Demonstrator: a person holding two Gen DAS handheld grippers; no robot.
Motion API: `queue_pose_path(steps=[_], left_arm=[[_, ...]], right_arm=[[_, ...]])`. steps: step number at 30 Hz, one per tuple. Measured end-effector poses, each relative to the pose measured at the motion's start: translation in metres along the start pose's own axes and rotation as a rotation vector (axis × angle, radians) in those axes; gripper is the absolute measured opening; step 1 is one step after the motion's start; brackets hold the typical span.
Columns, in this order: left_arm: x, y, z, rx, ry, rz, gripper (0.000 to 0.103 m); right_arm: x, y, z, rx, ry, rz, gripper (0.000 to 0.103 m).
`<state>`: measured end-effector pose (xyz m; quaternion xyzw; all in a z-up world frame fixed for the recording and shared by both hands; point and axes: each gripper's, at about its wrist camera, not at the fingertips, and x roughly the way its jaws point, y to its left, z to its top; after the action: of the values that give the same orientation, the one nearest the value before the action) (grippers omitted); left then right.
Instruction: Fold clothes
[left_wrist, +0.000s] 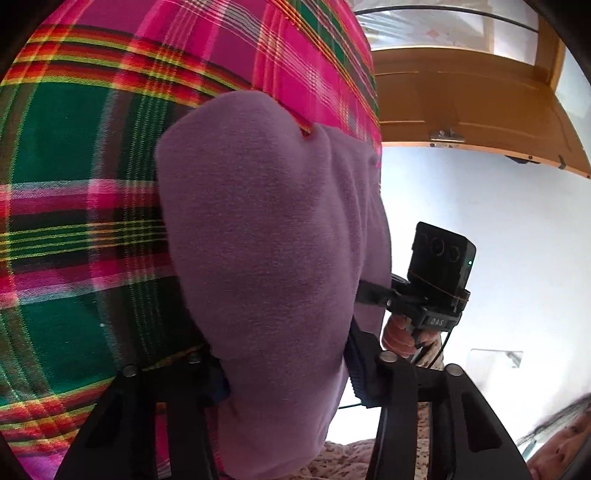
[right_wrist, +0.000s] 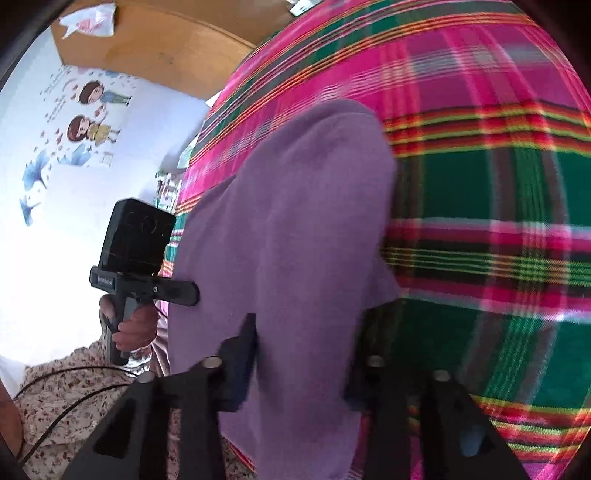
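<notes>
Both grippers (left_wrist: 288, 373) (right_wrist: 306, 373) pinch the purple garment (left_wrist: 266, 240) between part-closed jaws.

Plain lilac garment (left_wrist: 266, 240), pink, green and red plaid blanket (left_wrist: 74, 166), black tongs (left_wrist: 291, 384), floral-print sleeve (right_wrist: 66, 391)

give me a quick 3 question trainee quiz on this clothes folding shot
1. True or false: the purple cloth lies over a plaid blanket.
2. What sits between the fingers of the left tongs?
A. a white towel
B. the purple cloth
C. nothing
3. Fill in: in the right wrist view, the wall carries a picture of two cartoon ____.

Key
1. True. The plaid shows on either side of the purple cloth in both views.
2. B. The same cloth also runs between the fingers of the right tongs.
3. children
</notes>
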<state>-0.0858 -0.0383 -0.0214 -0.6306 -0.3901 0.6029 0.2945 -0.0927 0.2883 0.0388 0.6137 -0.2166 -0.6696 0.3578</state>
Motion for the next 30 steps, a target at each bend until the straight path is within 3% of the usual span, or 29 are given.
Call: queue_pose_path(steps=[7, 30], left_arm=[[0.002, -0.001, 0.005, 0.007, -0.005, 0.02, 0.042], [0.011, -0.005, 0.035, -0.03, -0.045, 0.009, 0.037]], right_arm=[[0.003, 0.014, 0.0, -0.086, -0.008, -0.094, 0.032], [0.0, 0.013, -0.004, -0.073, -0.031, -0.087, 0.029]])
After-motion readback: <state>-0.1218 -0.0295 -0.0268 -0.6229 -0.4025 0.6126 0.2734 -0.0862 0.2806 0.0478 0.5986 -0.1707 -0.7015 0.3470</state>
